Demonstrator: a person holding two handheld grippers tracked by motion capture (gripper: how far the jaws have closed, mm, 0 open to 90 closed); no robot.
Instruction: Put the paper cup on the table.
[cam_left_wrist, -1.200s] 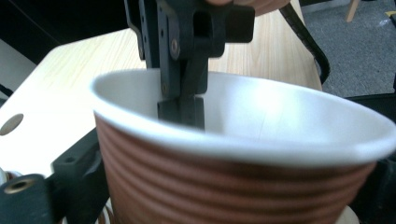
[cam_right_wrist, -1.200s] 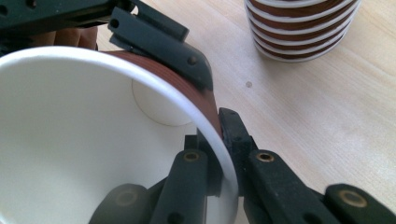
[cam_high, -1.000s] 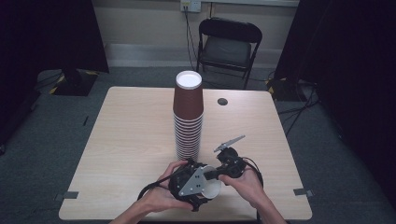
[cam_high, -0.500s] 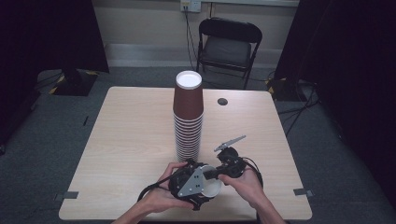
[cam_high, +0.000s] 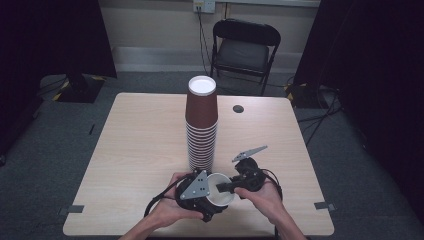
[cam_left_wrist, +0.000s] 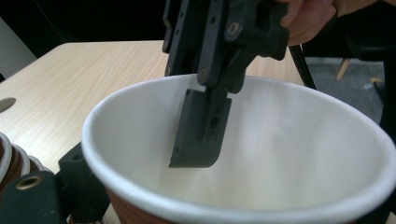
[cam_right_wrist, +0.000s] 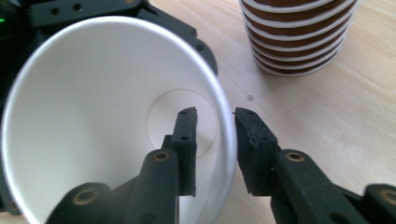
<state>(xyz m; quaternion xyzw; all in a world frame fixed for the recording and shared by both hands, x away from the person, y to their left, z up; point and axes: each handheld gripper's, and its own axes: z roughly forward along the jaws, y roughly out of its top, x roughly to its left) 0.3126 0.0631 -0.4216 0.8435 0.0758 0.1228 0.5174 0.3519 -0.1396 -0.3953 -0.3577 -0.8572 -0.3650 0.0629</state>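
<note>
A loose paper cup, brown outside and white inside, lies tilted near the table's front edge, its mouth toward my right gripper. My left gripper is shut on its body; one finger presses the cup's side. My right gripper is open and straddles the cup's rim. One of its fingers is inside the cup and the other is outside, with a gap left at the wall. A tall stack of brown cups stands just behind.
The wooden table has bare room to the left and right of the stack. A small black disc lies at the back right. A black folding chair stands beyond the far edge.
</note>
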